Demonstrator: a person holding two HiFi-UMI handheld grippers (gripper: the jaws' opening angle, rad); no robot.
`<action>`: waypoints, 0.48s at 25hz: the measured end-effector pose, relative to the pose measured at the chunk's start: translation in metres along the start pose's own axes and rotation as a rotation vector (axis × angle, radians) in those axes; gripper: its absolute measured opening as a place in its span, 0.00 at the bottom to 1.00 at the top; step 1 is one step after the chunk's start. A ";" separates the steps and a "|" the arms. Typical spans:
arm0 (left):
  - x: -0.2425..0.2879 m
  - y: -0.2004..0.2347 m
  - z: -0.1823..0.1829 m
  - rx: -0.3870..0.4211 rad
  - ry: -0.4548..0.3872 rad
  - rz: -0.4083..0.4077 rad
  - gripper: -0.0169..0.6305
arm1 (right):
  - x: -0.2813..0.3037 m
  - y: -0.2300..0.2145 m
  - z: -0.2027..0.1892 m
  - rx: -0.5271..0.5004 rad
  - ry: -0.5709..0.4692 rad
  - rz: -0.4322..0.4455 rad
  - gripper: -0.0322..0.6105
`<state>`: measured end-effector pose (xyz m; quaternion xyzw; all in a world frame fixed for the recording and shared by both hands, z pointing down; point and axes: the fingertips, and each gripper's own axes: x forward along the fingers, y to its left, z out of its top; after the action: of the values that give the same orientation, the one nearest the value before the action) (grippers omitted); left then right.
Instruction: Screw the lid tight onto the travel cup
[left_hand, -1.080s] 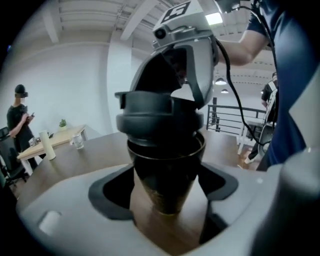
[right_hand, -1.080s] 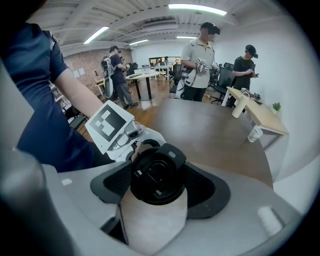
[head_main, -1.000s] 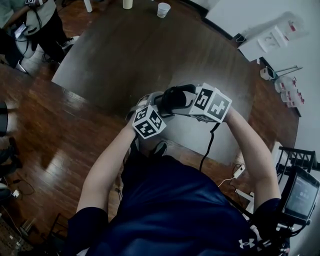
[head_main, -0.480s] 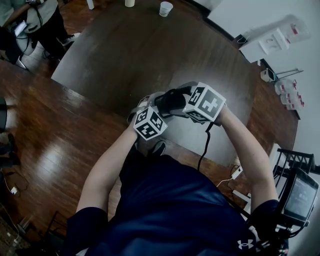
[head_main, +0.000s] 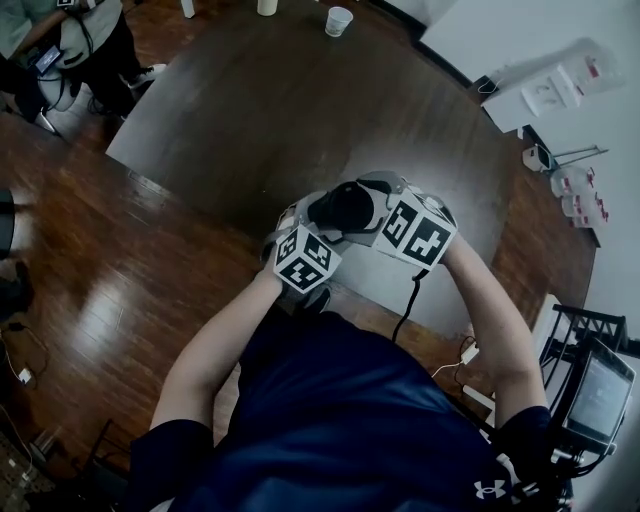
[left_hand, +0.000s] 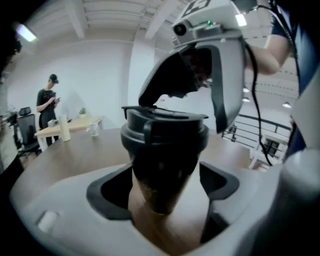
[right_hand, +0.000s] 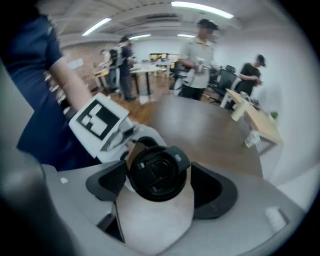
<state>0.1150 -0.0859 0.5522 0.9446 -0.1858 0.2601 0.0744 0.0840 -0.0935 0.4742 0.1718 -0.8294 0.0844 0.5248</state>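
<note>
The cup (left_hand: 162, 165) is sitting upright between the pads of the left tongs (left_hand: 165, 187), by the edge of the desk (head_main: 300, 110) nearest the person (head_main: 330, 430). Whether its foot is resting on the wood I cannot tell. The black lid (right_hand: 159, 172) is sitting on the cup's rim and looking level all round, with its flip tab lying toward the upper right in the right gripper view.

The left tongs are reaching at the cup from the side, tilting somewhat downward, and their jaws have just been opening. They are standing wide, one pad on each side of the dark body below the lid, close to it but not visibly pressing. The right tongs (right_hand: 161, 186) are pointing steeply down at the lid from above, and their jaws have also just been opening. They are standing apart with the lid between them, the pads just beside its rim and not clamping it. In the left gripper view the right tongs are hanging directly over the lid.

In the head view the left cube (head_main: 303, 262) and right cube (head_main: 415, 232) are sitting side by side in front of the person's chest, the left one lower. A paper cup (head_main: 339, 20) is standing at the far side of the desk, well apart from the cup. Other people (right_hand: 200, 60) are standing in the room beyond.
</note>
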 end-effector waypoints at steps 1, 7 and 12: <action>-0.004 0.000 0.000 0.052 0.008 -0.042 0.68 | -0.003 0.000 -0.002 -0.133 0.023 0.018 0.69; -0.004 0.000 0.014 0.256 0.030 -0.189 0.68 | -0.013 0.003 -0.009 -0.612 0.192 0.146 0.69; 0.011 -0.006 0.016 0.312 0.046 -0.212 0.67 | -0.001 0.006 -0.012 -0.722 0.291 0.256 0.67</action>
<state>0.1330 -0.0873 0.5441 0.9527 -0.0407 0.2982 -0.0416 0.0923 -0.0834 0.4793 -0.1417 -0.7375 -0.1242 0.6485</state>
